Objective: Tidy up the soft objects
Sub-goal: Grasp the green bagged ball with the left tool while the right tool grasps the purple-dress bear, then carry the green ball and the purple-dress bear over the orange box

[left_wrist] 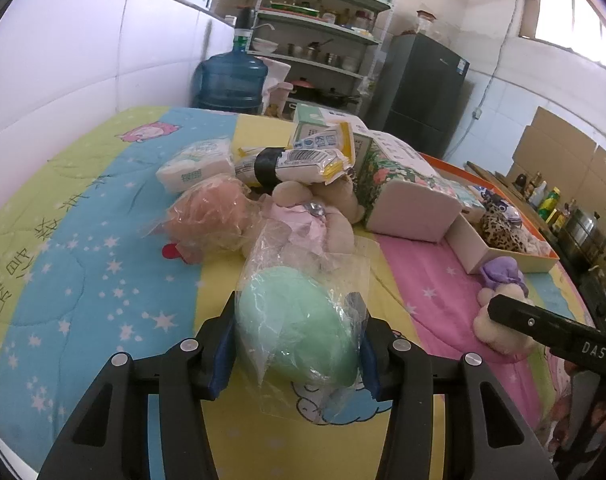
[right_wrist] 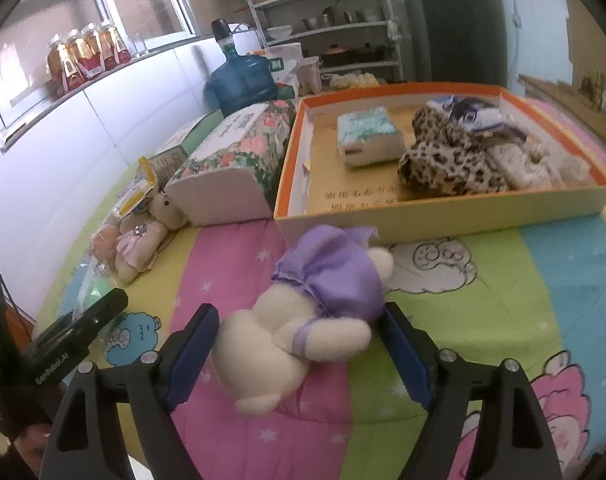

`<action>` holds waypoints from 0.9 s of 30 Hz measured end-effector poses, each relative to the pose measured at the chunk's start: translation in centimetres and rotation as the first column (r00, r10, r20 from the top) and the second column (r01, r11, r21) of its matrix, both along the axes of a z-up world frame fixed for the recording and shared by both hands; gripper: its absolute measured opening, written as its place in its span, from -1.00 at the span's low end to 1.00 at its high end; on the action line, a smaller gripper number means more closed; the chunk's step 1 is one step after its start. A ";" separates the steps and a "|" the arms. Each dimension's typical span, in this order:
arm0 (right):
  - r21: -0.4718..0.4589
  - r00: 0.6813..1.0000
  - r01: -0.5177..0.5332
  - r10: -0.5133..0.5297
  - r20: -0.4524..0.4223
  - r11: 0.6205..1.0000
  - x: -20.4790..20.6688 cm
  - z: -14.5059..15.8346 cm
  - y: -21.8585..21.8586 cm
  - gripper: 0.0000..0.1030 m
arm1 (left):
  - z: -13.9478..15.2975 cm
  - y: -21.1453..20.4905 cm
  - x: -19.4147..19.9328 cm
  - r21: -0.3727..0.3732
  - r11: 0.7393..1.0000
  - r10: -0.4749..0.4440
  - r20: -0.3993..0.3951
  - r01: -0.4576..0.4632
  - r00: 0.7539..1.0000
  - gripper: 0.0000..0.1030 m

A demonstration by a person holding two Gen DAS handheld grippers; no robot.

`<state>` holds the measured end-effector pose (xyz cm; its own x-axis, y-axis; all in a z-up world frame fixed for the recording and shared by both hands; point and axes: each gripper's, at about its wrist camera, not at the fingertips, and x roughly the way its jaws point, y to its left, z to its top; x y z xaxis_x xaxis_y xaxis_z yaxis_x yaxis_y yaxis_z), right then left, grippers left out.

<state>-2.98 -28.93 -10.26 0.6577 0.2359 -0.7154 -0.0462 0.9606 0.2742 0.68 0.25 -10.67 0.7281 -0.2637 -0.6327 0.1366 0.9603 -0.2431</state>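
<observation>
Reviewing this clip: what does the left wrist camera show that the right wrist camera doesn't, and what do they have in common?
Only the left wrist view shows the left gripper closed around a bagged green sponge, plus a white tissue pack.

Only the right wrist view shows the right gripper open around the purple-dressed plush and the row of red bottles on the sill.

Both show the orange-rimmed box, the floral box, the pink-dressed bear and the water jug.

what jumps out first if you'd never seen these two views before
In the left wrist view, the left gripper has a mint-green sponge in a clear bag between its fingers. In the right wrist view, the open right gripper flanks a cream plush in a purple dress on the quilt, before the orange-rimmed box.
</observation>
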 end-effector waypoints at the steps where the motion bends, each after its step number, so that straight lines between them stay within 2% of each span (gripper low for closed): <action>1: 0.002 1.000 -0.002 0.002 0.000 1.000 0.0 0.0 0.1 0.58 | 0.0 0.0 0.0 -0.001 1.000 0.000 0.000 0.000 1.000 0.00; 3: 0.000 1.000 -0.007 0.007 -0.001 1.000 0.0 0.1 0.2 0.51 | 0.0 -0.1 0.0 -0.001 1.000 0.001 0.000 -0.001 1.000 0.01; 4: 0.013 1.000 -0.018 0.018 -0.001 1.000 0.0 0.1 0.2 0.37 | 0.0 -0.1 0.0 0.000 1.000 0.001 0.001 -0.001 1.000 0.00; 5: 0.027 1.000 -0.030 0.030 -0.006 0.999 0.0 0.1 0.3 0.31 | 0.0 -0.1 -0.1 -0.001 1.000 0.002 0.002 -0.002 1.000 0.00; 9: 0.009 0.999 -0.040 0.040 0.002 0.999 -0.1 0.3 0.6 0.24 | 0.1 -0.1 -0.1 0.001 1.000 -0.002 0.008 0.002 1.000 0.00; 27: 0.055 0.997 -0.042 0.038 0.067 0.998 -1.3 2.2 -0.4 0.23 | 2.8 -1.2 -1.0 -0.006 0.999 -0.050 0.059 0.051 0.997 0.00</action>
<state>-4.27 -29.34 -8.10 0.6920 0.3017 -0.6558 -0.1042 0.9407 0.3229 -0.36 -1.00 -7.90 0.7496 -0.3054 -0.5873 0.1989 0.9501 -0.2401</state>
